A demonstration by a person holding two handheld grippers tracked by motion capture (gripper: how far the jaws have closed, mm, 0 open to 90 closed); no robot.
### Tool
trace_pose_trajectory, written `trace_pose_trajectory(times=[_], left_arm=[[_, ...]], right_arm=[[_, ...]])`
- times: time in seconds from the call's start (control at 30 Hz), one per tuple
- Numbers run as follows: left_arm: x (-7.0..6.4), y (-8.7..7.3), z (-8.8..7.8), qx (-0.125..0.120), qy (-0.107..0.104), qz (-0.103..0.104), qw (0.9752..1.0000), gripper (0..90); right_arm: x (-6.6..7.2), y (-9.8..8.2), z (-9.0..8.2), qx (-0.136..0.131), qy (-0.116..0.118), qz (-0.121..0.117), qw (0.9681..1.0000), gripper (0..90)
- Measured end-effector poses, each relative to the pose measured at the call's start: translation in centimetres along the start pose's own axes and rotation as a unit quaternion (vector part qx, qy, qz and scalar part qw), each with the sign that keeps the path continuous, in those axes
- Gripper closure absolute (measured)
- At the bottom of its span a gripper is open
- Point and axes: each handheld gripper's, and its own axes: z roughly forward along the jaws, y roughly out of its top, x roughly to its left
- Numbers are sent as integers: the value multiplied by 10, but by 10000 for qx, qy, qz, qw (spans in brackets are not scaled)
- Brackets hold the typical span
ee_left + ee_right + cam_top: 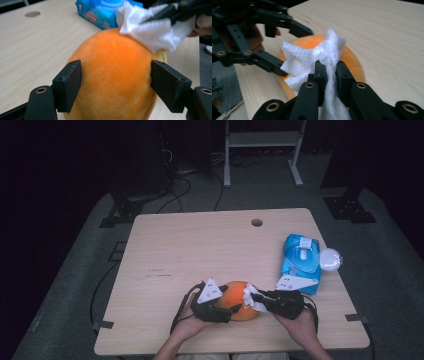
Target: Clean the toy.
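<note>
**Wipe on the orange plush, near edge of the table**

Biggest first: the table [200, 240], light wood, with a small round hole [257, 222] near its far edge. The room behind it is basically black, so I can't make out much beyond a pale frame and some cables.

Blue wipes pack [301, 259] sits on the right side, its near end partly covered by the right gripper's grey plate. A round white thing [330, 259] touches its right side; no idea what it is.

The orange plush [239, 296] sits near the front edge, between both hands. Its underside is cut off in the left gripper view.

Left gripper [116, 82] straddles the plush, a pad against each side.

Right gripper [328, 72] has its jaws pinched tight on a white wipe [312, 62], which lies bunched against the top of the plush.
</note>
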Motion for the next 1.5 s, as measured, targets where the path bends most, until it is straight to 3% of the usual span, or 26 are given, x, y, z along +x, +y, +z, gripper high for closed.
trace_pose_trajectory(times=[0.13, 0.2, 0.3, 0.4, 0.53, 0.67, 0.73, 0.8, 0.9, 1.0, 1.07, 1.13, 1.23, 1.33, 1.47, 1.5], left_arm=[[3, -5, -4, 55, -11, -27, 10000, 269], [3, -5, -4, 64, -14, -37, 10000, 269], [2, -5, -3, 60, -28, -45, 10000, 269], [1, -6, -3, 83, -41, -21, 10000, 269], [-5, -4, -3, 99, -48, 82, 9999, 268], [-9, -4, -1, 144, -83, 174, 9997, 264], [-10, -3, -2, 188, -121, 243, 9995, 253], [-7, 1, -6, 161, -219, 229, 9994, 199], [2, 6, -13, -17, -381, 30, 9993, 146], [8, 6, -9, 97, -473, -181, 9987, 125], [8, -2, -1, 235, -538, -238, 9980, 131], [9, -8, 1, 144, -519, -325, 9980, 194], [7, -6, -1, 176, -216, -164, 9995, 341], [9, -10, -3, 129, -280, -220, 9993, 363], [14, -12, -5, 123, -335, -370, 9987, 361], [13, -12, -5, 105, -344, -370, 9987, 359]], right_arm=[[-11, -14, -7, 114, -285, 203, 9993, 810], [-12, -17, -7, 53, -134, 371, 9992, 810], [0, -7, -9, -220, 116, 144, 9996, 810], [7, -4, -5, -154, 110, -86, 9998, 809], [-9, -13, -4, -21, -45, 238, 9997, 808], [-5, -8, -5, -96, -113, 193, 9997, 807], [-1, -3, -4, -191, 54, 49, 9998, 807], [0, -3, 0, -54, 168, -99, 9998, 808], [-2, -7, 1, 70, 457, -230, 9987, 808], [2, -8, 1, 117, 731, -414, 9964, 806], [2, -7, 2, 84, 670, -401, 9969, 805], [2, -6, 4, 68, 575, -361, 9977, 805], [2, -4, 5, -80, 468, -180, 9987, 805], [4, -6, 5, -56, 441, -319, 9985, 806], [-7, -14, 1, 99, 118, -116, 9998, 806], [-10, -17, 0, 98, 163, -8, 9998, 806]])
